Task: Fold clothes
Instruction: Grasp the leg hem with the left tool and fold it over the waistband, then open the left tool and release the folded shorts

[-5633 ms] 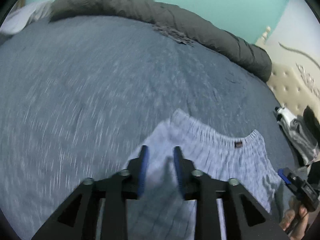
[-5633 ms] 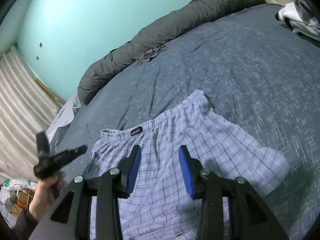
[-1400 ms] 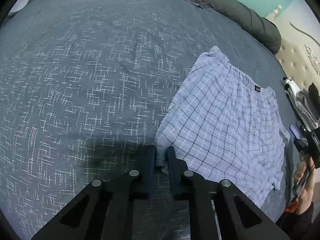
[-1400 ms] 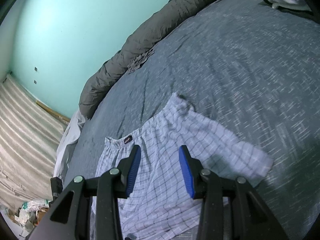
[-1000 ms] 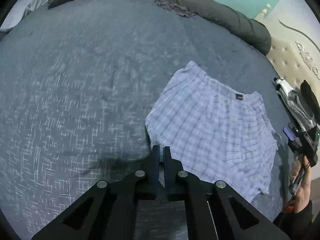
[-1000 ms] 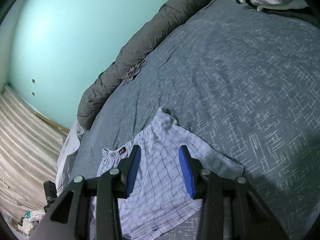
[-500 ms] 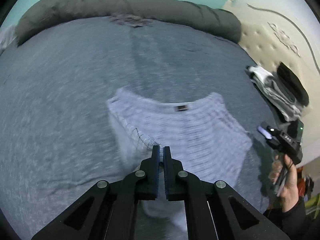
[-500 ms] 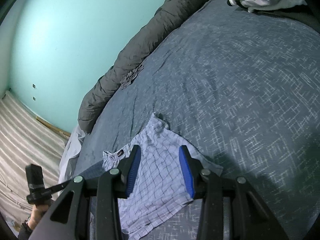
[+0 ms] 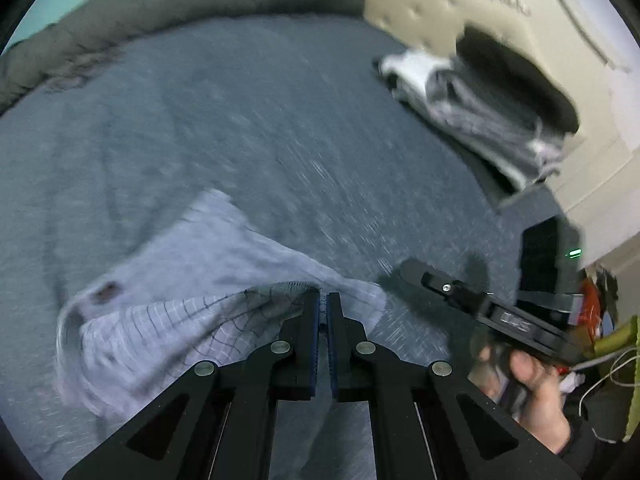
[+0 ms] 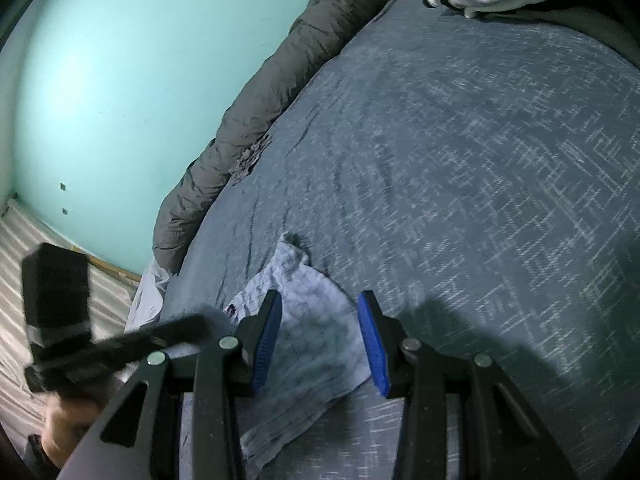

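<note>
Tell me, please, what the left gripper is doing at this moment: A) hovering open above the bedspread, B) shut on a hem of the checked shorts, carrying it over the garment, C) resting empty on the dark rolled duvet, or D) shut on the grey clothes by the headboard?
B: the left gripper is shut on a hem of the checked shorts, whose fabric is lifted and draped from its pads over the rest of the garment.
</note>
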`<act>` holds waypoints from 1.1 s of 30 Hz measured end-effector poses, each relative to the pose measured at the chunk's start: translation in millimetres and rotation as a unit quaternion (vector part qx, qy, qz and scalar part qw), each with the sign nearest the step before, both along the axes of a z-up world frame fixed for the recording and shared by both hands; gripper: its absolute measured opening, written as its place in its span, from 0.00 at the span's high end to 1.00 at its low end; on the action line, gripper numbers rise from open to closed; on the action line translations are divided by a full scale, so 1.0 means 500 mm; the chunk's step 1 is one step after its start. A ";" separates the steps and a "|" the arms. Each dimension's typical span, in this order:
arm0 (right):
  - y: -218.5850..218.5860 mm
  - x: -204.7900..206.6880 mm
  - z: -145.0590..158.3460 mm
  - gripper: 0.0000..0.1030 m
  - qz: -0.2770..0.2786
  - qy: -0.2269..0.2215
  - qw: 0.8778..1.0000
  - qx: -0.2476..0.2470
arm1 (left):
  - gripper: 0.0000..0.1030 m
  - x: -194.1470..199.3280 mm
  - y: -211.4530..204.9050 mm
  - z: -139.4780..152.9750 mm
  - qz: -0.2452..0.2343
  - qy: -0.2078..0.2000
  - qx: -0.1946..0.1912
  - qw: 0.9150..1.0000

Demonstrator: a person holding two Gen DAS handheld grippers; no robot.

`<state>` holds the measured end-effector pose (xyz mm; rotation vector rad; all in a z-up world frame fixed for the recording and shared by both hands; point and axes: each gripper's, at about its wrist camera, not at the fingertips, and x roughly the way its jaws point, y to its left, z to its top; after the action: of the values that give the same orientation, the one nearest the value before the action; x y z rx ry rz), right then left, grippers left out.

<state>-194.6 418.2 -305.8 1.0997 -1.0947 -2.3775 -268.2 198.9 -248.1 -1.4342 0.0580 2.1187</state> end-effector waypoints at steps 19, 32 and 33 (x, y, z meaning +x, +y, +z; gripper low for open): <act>-0.080 -0.032 -0.025 0.55 0.070 -0.021 0.997 0.013 | 0.55 -0.020 -0.178 -0.015 0.078 0.021 -0.022 0.996; -0.121 -0.058 -0.047 0.48 0.088 -0.042 0.994 0.054 | 0.55 0.015 -0.320 -0.073 0.129 -0.009 -0.038 0.991; -0.123 -0.058 -0.048 0.48 0.089 -0.043 0.994 0.056 | 0.55 0.016 -0.319 -0.077 0.128 -0.010 -0.040 0.991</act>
<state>-223.7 356.6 -329.8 1.2913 -0.8578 -2.2935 -260.3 39.5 -286.6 -1.5826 -0.0541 2.3297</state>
